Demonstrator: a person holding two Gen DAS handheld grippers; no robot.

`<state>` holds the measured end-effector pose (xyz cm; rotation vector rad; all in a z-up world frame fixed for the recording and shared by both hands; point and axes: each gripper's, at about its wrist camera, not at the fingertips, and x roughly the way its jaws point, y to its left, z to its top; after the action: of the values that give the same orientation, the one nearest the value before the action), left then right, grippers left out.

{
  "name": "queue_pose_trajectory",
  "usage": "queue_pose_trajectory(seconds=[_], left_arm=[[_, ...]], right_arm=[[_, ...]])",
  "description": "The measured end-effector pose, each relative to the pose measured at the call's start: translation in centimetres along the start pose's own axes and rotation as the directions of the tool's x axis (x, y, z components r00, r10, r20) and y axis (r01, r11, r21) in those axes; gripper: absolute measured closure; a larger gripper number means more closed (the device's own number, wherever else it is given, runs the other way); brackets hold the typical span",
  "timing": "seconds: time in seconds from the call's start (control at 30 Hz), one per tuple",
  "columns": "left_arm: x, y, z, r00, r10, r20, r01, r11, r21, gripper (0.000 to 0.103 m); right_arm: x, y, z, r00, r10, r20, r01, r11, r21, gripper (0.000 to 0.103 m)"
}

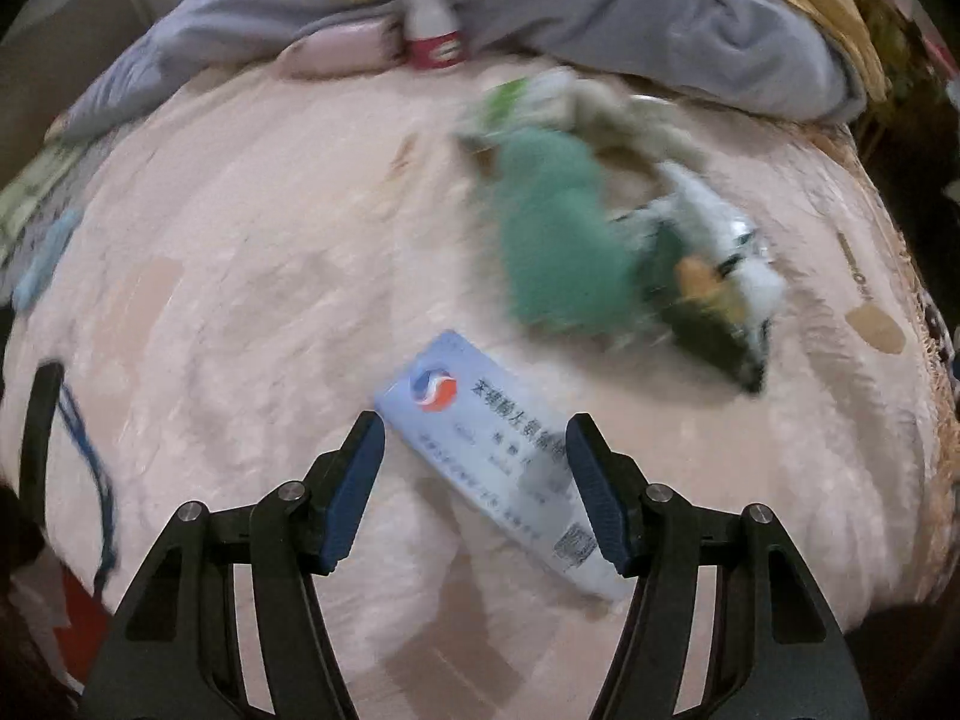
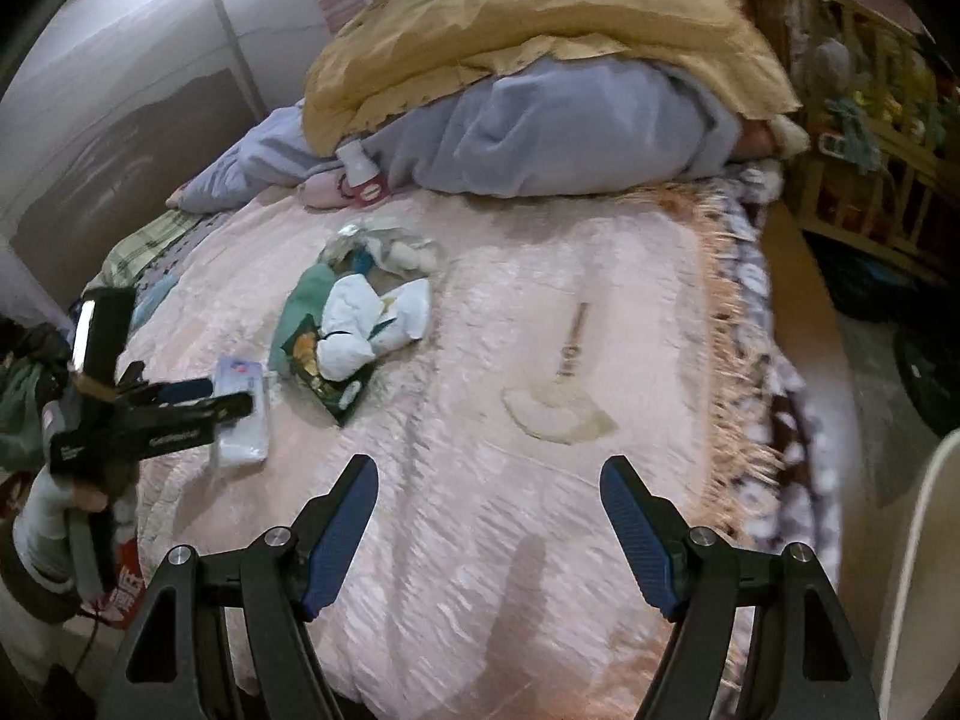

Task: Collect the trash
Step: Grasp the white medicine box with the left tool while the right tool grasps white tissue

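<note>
On the pink fuzzy bed cover (image 2: 540,312) lies the trash you want. Your left tool (image 1: 474,438) hangs over a flat pale blue packet with a red and blue swirl and dark print (image 1: 492,456). Its two blue pads are apart, one on each side of the packet, and they do not squeeze it. From the right view you see this same packet (image 2: 243,414) partly behind your left tool (image 2: 192,405), near the left edge of the bed.

Just past the packet sits a small pile of trash. It has a crumpled white paper wad (image 2: 369,324), a dark green snack bag with yellow on it (image 2: 327,378) and a soft green wrapper (image 1: 552,240). It looks blurry in the left view.

Your right tool (image 2: 489,480) is over bare pink cover, well apart from the pile. Its pads are wide apart with nothing between them.

Far back, a little white bottle with a red label (image 1: 432,24) leans against a grey-blue blanket (image 2: 540,132) under a mustard yellow quilt (image 2: 528,12).
</note>
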<state>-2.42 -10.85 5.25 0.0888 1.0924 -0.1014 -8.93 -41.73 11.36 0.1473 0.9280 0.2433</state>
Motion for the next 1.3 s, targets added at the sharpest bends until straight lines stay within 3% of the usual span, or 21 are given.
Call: queue_pose_trajectory(seconds=[0.1,0.2,0.4,0.53,0.77,0.93,1.03,1.2,1.3], left_arm=[[-1.0,2.7,-1.1,0.999,-0.037,0.004,0.037,0.997,-0.062,0.042],[-2.5,4.2,-2.2,0.991,-0.129,0.031,0.132,0.982,-0.134,0.041],[-2.7,3.8,-3.3,0.977,-0.211,0.041,0.215,0.952,-0.216,0.041],[-0.6,2.9,-2.1,0.972,-0.23,0.046,0.233,0.928,-0.292,0.041],[2.7,1.2,-0.1,0.985,-0.168,0.041,0.172,0.944,-0.281,0.041],[2.6,0.3,-0.7,0.981,-0.188,0.046,0.194,0.96,-0.203,0.043],[2.2,0.6,-1.4,0.974,-0.222,0.047,0.226,0.956,-0.187,0.047],[1.6,0.9,-1.9,0.966,-0.254,0.038,0.257,0.947,-0.193,0.051],[0.5,0.5,-2.4,0.96,-0.277,0.05,0.281,0.942,-0.182,0.052]], right_arm=[[1.1,1.8,1.0,0.999,0.03,-0.011,-0.031,0.998,-0.062,0.029],[2.4,3.5,2.2,0.998,0.049,-0.029,-0.053,0.99,-0.13,0.029],[4.5,6.4,3.6,0.993,0.098,-0.06,-0.108,0.973,-0.204,0.029],[6.1,7.9,4.0,0.989,0.117,-0.091,-0.136,0.962,-0.236,0.029],[7.2,9.6,4.7,0.989,0.123,-0.078,-0.141,0.945,-0.297,0.03],[9.5,8.9,6.1,0.989,0.112,-0.099,-0.133,0.961,-0.242,0.051],[11.4,9.2,6.7,0.984,0.12,-0.13,-0.147,0.962,-0.229,0.054],[14.6,9.8,6.3,0.974,0.095,-0.205,-0.145,0.958,-0.247,0.073],[12.8,9.3,6.0,0.983,0.094,-0.156,-0.132,0.958,-0.253,0.075]])
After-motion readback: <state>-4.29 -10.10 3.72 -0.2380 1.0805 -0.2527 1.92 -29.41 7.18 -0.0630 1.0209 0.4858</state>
